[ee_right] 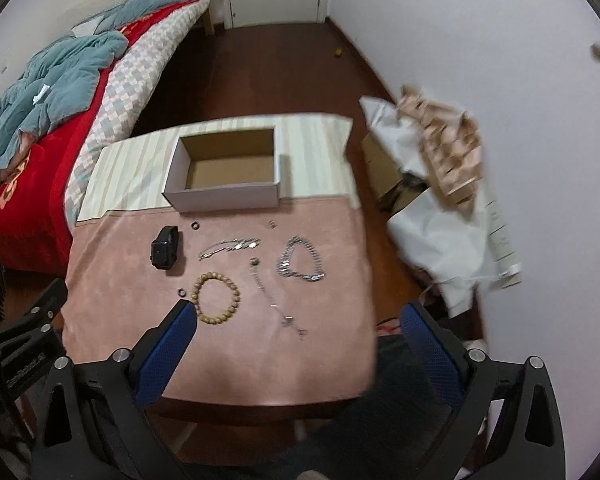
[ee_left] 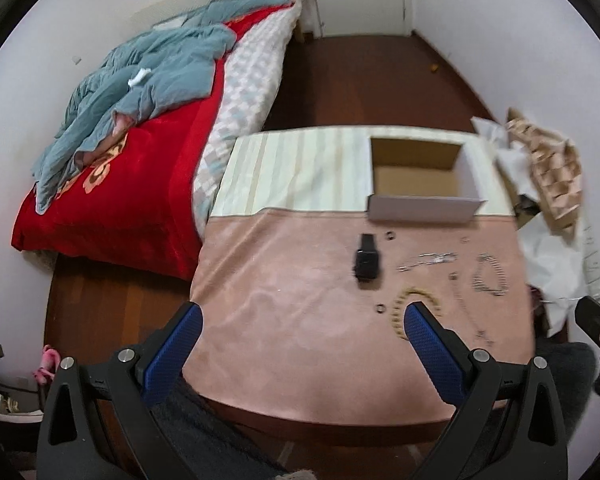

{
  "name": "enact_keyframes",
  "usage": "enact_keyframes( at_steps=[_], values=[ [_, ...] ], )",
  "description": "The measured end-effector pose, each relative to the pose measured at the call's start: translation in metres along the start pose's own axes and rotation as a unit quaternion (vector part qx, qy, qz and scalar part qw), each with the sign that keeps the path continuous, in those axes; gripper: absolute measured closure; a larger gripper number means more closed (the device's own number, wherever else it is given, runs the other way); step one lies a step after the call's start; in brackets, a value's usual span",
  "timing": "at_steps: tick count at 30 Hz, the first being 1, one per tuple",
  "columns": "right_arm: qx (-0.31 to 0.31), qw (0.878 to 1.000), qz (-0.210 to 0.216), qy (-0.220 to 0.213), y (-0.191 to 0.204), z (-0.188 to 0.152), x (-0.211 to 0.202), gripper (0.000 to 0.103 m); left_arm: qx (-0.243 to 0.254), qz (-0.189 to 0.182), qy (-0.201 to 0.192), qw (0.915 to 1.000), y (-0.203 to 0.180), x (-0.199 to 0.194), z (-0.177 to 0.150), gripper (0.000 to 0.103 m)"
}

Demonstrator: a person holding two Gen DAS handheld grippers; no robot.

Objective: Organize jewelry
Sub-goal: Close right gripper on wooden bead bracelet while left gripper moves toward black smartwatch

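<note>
Several pieces lie loose on the pink cloth (ee_left: 300, 320). From the left wrist, the left gripper (ee_left: 302, 326) hangs spread wide and empty, the black watch (ee_left: 366, 260) ahead, the empty box (ee_left: 420, 184) beyond. From the right wrist, the right gripper (ee_right: 298, 326) gapes wide above the thin chain (ee_right: 276, 300); a careless pinch could snag cloth or drag the wooden bead bracelet (ee_right: 218, 298).

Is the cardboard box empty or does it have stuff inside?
Empty. The box is open-topped and only its bare brown bottom shows.
</note>
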State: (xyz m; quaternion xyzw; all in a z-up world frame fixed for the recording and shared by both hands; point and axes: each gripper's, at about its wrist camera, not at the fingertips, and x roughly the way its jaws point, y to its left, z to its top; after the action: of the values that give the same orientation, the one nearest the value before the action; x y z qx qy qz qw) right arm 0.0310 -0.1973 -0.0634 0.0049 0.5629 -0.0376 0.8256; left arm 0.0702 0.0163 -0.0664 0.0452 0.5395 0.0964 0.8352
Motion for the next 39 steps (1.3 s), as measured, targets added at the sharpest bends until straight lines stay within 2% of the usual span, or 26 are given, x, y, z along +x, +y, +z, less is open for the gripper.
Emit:
enact_keyframes(
  at_steps=[5, 8, 11, 15, 19, 25, 30, 31, 32, 37, 39],
  values=[
    [0.019, 0.997, 0.041, 0.066, 0.009, 0.005, 0.083, 0.031, 0.006, 0.028, 0.044, 0.9986, 0.002, 0.058, 0.004, 0.0],
    [0.023, 0.993, 0.055, 0.106, 0.022, 0.001, 0.134, 0.04, 0.016, 0.044, 0.067, 0.9967, 0.001, 0.09, 0.003, 0.0],
    [0.011, 0.989, 0.05, 0.139, 0.039, -0.004, 0.176, 0.041, 0.022, 0.054, 0.088, 0.9944, 0.001, 0.118, 0.002, 0.0],
    [-0.011, 0.986, 0.035, 0.162, 0.058, -0.01, 0.212, 0.042, 0.022, 0.069, 0.106, 0.9918, 0.005, 0.141, 0.0, 0.0],
    [-0.037, 0.984, 0.019, 0.172, 0.076, -0.014, 0.232, 0.043, 0.019, 0.077, 0.115, 0.9903, 0.01, 0.154, 0.002, 0.0],
    [-0.072, 0.981, 0.007, 0.179, 0.097, -0.015, 0.24, 0.048, 0.014, 0.08, 0.121, 0.9893, 0.016, 0.164, 0.004, 0.0],
    [-0.087, 0.981, 0.014, 0.176, 0.104, -0.017, 0.236, 0.064, 0.016, 0.077, 0.119, 0.9898, 0.014, 0.166, 0.004, 0.0],
    [-0.087, 0.981, 0.018, 0.175, 0.105, -0.016, 0.234, 0.075, 0.015, 0.072, 0.119, 0.9902, 0.012, 0.166, 0.005, 0.0],
    [-0.089, 0.981, 0.014, 0.173, 0.106, -0.016, 0.232, 0.093, 0.015, 0.068, 0.118, 0.9905, 0.012, 0.166, 0.006, 0.0],
    [-0.053, 0.984, 0.016, 0.167, 0.085, -0.01, 0.225, 0.094, 0.022, 0.037, 0.107, 0.9933, -0.002, 0.161, 0.013, 0.0],
    [-0.04, 0.986, 0.014, 0.161, 0.075, -0.006, 0.22, 0.094, 0.027, 0.012, 0.106, 0.9939, -0.012, 0.162, 0.017, 0.0]
  ],
)
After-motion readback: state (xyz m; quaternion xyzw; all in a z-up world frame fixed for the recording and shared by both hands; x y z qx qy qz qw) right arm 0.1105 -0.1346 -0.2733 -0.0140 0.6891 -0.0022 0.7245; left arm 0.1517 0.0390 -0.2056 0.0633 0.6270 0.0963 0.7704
